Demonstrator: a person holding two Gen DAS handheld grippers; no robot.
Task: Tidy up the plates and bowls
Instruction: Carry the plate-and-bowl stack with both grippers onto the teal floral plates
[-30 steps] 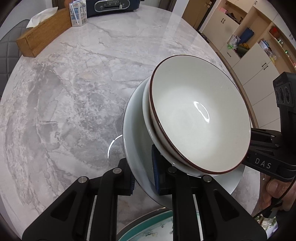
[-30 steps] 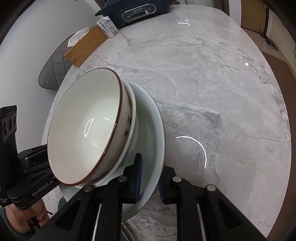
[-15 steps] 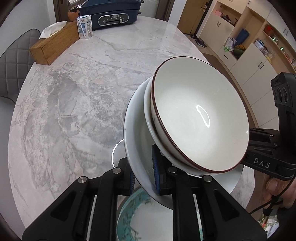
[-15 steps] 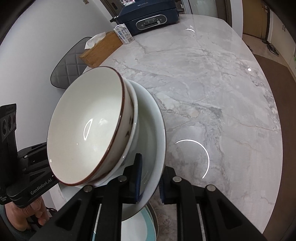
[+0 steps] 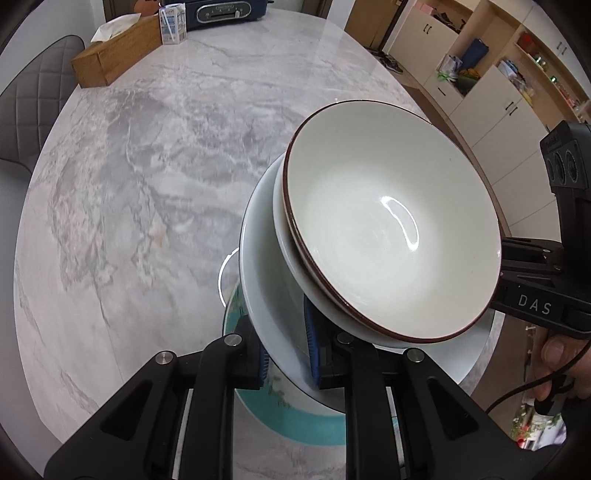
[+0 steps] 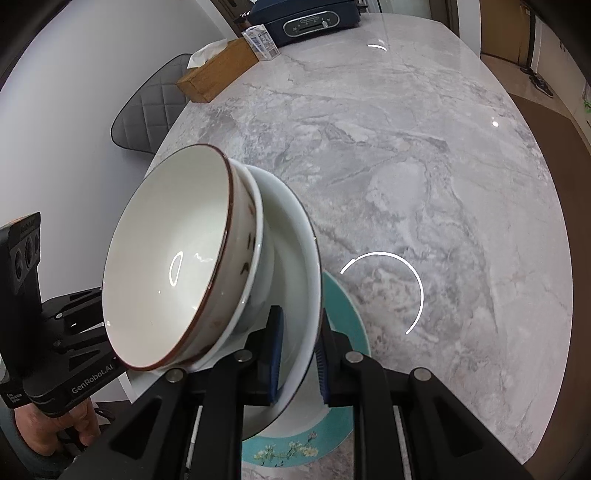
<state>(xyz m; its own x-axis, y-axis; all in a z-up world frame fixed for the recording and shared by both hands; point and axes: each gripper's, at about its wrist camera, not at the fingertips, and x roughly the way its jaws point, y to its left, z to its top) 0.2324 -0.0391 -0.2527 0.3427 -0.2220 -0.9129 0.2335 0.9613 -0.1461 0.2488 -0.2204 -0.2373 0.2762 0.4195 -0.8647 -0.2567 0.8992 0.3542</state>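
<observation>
An oval grey marble table [image 5: 155,192] fills both views. At its far end, toward 12 o'clock, stand a dark blue appliance [image 6: 314,18], a small carton [image 5: 173,23] and a wooden tissue box [image 5: 114,51]; a quilted grey chair [image 6: 147,110] sits at 10 o'clock and cream cupboards [image 5: 491,85] at 2 o'clock. A pale plate [image 5: 266,295] carrying two nested bowls, the upper a brown-rimmed bowl [image 5: 388,236], is held above a teal-rimmed plate [image 6: 343,314] lying on the table. The stack is tilted, the bowl mouths facing up and toward the left wrist camera. The left gripper [image 5: 286,350] and right gripper [image 6: 298,350] are each clamped on opposite edges of the pale plate.
</observation>
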